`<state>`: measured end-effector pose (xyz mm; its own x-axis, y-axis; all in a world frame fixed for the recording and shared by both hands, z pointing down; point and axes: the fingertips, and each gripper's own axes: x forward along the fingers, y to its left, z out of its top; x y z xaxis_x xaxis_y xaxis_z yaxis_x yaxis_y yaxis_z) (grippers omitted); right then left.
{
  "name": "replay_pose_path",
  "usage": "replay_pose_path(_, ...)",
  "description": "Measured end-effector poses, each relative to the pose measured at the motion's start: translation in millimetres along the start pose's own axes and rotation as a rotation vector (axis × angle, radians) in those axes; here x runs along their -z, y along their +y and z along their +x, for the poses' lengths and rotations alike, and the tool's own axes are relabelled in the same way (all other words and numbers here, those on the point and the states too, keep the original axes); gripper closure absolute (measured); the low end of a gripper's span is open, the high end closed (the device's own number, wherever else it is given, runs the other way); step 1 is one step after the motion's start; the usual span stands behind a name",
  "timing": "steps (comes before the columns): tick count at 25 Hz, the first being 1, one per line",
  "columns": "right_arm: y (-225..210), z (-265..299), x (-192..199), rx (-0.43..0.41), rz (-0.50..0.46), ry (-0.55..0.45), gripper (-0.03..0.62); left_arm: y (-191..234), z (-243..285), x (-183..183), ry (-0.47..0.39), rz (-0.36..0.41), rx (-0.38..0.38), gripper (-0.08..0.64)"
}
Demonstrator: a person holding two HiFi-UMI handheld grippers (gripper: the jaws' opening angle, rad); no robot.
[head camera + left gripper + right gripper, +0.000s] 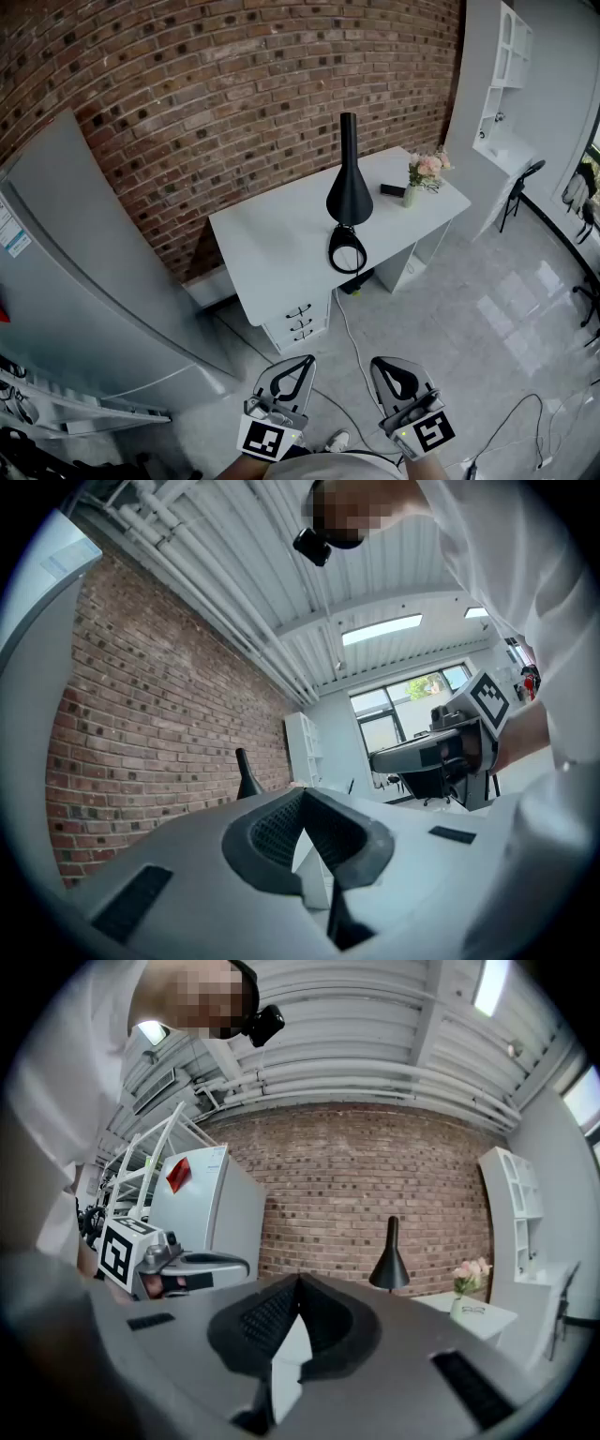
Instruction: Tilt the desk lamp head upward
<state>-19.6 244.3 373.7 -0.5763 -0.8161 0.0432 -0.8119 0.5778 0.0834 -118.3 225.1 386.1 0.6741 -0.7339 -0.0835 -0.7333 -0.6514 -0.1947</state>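
Head view puts the black desk lamp [349, 187] on the white desk [272, 244], at twelve o'clock from both grippers, well apart. Left gripper [302, 360] and right gripper [382, 362] are closed and empty. Its cone head looks light, stiff and slippery, so pinching the narrow neck seems best

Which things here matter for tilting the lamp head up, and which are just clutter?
For the job:
- desk lamp, standing on the white desk
- left gripper and right gripper, both shut, empty and well short of the desk

Just lying about:
- vase of flowers
- small black object beside it
- fridge
- white shelf unit
- chair
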Motion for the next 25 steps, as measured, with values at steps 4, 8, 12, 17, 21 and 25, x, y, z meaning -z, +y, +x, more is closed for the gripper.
replay_pose_path(4, 7, 4, -3, -0.010, -0.009, -0.008, 0.578, 5, -5, -2, -0.013, -0.024, -0.015, 0.552)
replay_pose_path(8, 13, 8, -6, -0.016, -0.008, -0.016, 0.578, 10, -9, -1, -0.018, -0.069, -0.024, 0.552)
replay_pose_path(12, 16, 9, -7, -0.014, -0.006, -0.019, 0.578, 13, -11, 1, -0.016, -0.087, -0.026, 0.552)
replay_pose_path(17, 20, 8, -10, 0.000, -0.006, -0.023, 0.578, 13, -14, 0, -0.024, -0.108, -0.017, 0.552)
replay_pose_path(21, 21, 5, -8, 0.006, -0.003, -0.014, 0.578, 10, -15, 4, -0.016, -0.108, -0.004, 0.552)
replay_pose_path(25, 18, -1, -7, 0.015, 0.006, -0.010, 0.578, 7, -14, 5, -0.008, -0.113, -0.003, 0.552)
